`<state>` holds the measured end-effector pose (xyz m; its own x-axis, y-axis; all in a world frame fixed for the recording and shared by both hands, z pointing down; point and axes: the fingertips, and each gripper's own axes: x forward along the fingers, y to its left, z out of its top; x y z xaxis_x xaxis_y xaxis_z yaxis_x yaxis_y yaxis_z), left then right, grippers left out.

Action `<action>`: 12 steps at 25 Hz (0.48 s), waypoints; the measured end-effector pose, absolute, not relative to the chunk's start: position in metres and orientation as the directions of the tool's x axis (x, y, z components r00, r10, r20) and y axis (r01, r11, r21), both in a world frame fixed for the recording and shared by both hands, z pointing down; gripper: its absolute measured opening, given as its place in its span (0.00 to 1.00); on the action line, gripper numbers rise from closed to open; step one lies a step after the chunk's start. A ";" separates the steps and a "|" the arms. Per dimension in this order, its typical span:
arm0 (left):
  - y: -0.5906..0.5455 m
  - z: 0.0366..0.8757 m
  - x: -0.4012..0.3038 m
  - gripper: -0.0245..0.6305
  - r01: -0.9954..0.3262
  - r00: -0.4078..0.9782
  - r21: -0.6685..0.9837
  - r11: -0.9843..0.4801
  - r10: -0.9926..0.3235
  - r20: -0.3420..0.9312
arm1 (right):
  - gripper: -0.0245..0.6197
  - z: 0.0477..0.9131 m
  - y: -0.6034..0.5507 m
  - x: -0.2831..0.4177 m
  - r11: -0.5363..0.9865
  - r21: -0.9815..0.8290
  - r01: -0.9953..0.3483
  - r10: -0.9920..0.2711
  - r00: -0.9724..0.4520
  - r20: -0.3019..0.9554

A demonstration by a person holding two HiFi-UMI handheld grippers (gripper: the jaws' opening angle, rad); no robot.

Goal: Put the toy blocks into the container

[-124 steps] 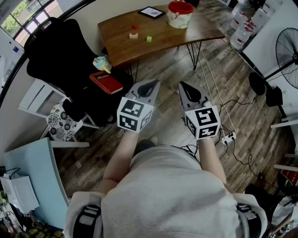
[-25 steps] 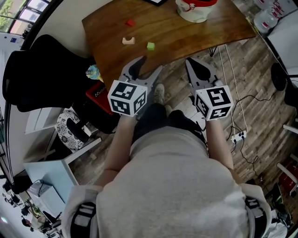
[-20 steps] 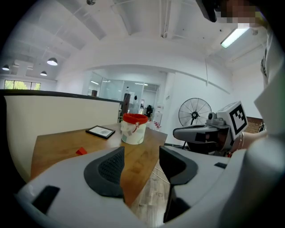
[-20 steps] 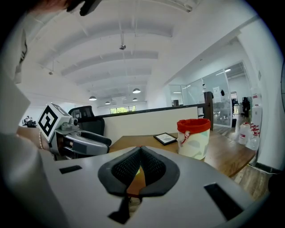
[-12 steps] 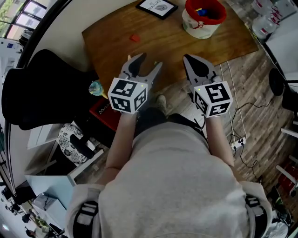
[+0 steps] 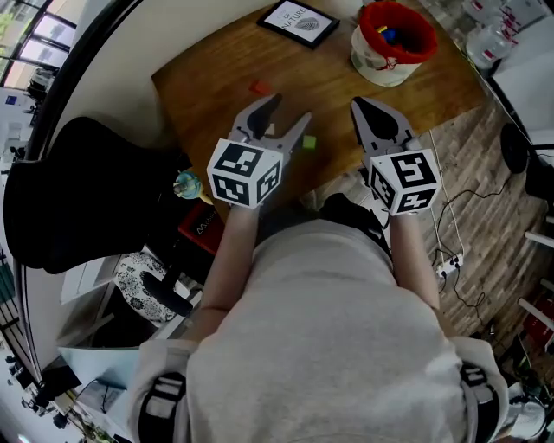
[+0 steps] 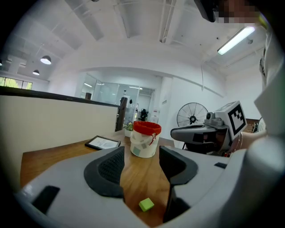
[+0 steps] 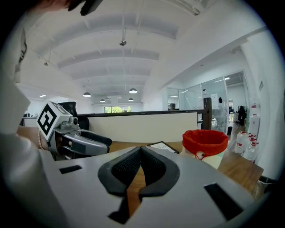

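Your left gripper [image 6: 282, 119] has its jaws a good way apart and nothing between the pads. That reads as readiness: in the left gripper view the green block [image 7: 146, 205] lies on the table [image 6: 216, 78] just ahead, framed in the gap between the 2 jaws, so you seem to be lining up on it for the first pick. Your right gripper [image 6: 363, 107] has its pads closed together on nothing. It looks parked, with no job until the left one has a block.

The container [image 6: 376, 65] stands at the far right of the table, well apart from the loose blocks, and some coloured pieces already sit inside it. A red block [image 6: 258, 86] lies beyond the left gripper, farther out on the table. The green one is near the table's near edge, just right of your left jaws. A picture frame [image 6: 297, 22] lies flat at the far edge, left of the container.

You hold both forearms stretched forward, side by side, with the 2 marker cubes facing up at your head. Each gripper tilts slightly down toward the tabletop, above it and touching nothing. The right one points roughly at the container.
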<state>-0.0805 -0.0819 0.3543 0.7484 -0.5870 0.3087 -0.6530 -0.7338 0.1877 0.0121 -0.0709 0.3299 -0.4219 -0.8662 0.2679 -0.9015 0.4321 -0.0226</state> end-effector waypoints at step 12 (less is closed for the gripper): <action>-0.097 0.371 -0.085 0.41 -0.615 0.776 0.218 -0.758 -0.533 0.337 | 0.05 0.351 -0.096 0.002 0.433 -0.034 -0.901 -0.847 -0.419 0.327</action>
